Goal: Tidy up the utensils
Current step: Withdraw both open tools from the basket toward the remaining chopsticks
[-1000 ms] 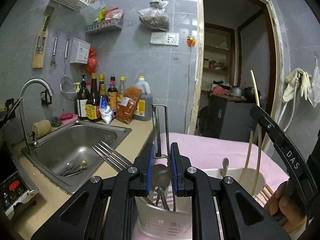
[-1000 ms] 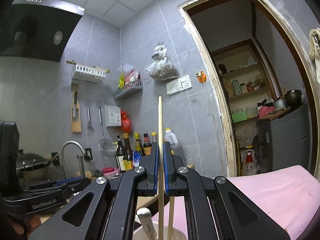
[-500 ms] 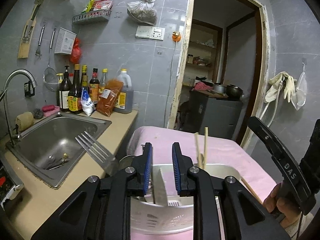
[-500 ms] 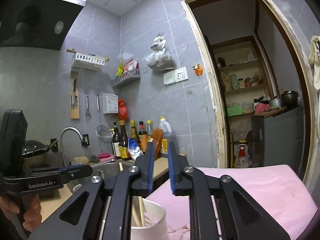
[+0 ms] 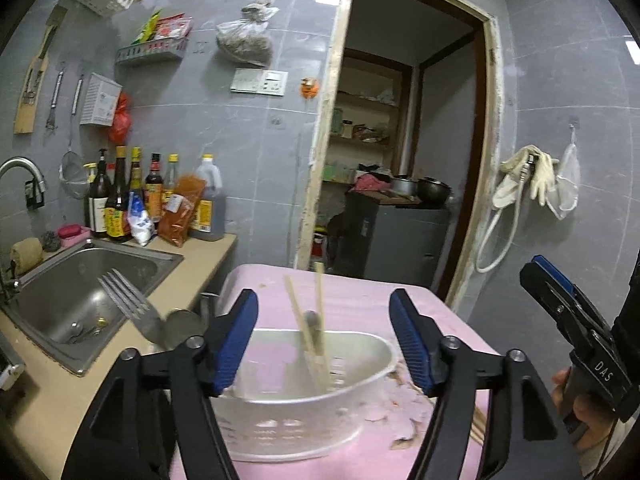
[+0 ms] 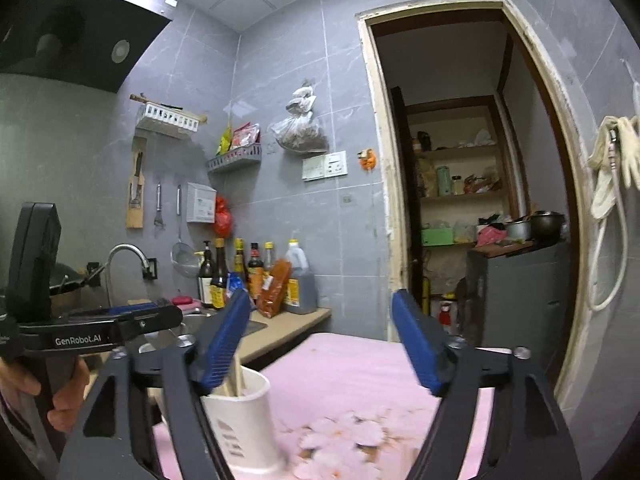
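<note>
Left wrist view: my left gripper had its blue pads pinched close a second ago, above the white holder; now its jaws are opening, spread wide with nothing between the pads. The same goes for my right gripper, which a second ago clamped a chopstick upright and now is opening, empty. I judge both pieces have been dropped off, so this round of sorting is done and my hands are free for the next utensil.

The holder stands on the pink tablecloth, just beyond my left fingertips. It is a white plastic tub with a slotted wall; two pale chopsticks lean crossed inside it, beside a grey handle. A fork sticks out at its left side.
</note>
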Demonstrator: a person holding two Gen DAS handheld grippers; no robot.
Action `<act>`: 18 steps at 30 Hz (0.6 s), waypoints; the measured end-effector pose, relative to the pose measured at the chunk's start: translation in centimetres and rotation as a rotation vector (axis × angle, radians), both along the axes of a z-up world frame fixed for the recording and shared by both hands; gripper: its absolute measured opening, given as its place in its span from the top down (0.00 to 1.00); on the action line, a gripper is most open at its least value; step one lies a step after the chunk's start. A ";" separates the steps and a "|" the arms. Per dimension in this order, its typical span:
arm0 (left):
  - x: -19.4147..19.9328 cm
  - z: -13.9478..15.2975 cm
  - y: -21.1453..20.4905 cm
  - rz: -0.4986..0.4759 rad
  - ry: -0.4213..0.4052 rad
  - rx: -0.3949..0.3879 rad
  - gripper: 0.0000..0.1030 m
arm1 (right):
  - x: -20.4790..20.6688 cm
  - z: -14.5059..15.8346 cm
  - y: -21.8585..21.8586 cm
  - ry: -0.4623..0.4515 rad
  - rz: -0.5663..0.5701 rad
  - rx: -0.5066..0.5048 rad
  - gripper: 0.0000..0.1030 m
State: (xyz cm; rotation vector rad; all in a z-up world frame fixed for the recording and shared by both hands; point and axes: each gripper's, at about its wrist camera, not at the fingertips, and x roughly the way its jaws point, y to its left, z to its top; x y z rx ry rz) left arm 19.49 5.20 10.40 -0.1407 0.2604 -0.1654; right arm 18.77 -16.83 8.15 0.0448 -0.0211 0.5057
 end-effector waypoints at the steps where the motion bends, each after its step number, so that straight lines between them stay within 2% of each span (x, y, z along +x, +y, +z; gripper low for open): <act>1: -0.1 -0.1 -0.5 -0.012 0.000 0.000 0.32 | -0.3 0.0 -0.6 0.000 -0.011 -0.002 0.19; 2: -0.1 -0.1 -1.0 -0.022 0.000 -0.001 0.29 | -0.7 -0.1 -1.5 -0.001 -0.026 -0.002 0.17; 4: -0.2 -0.4 -1.9 -0.039 0.000 -0.008 0.21 | -1.2 -0.3 -2.8 0.003 -0.046 -0.002 0.06; 6: -0.3 -0.6 -2.8 -0.061 0.004 -0.011 0.20 | -1.7 -0.5 -4.0 0.009 -0.069 -0.007 0.00; 12: -0.1 -1.7 -6.0 -0.129 0.053 0.025 0.19 | -2.9 -1.6 -7.4 0.041 -0.141 -0.032 0.00; 18: 0.6 -3.8 -9.3 -0.193 0.141 0.078 0.19 | -3.1 -3.0 -10.0 0.148 -0.202 -0.086 0.00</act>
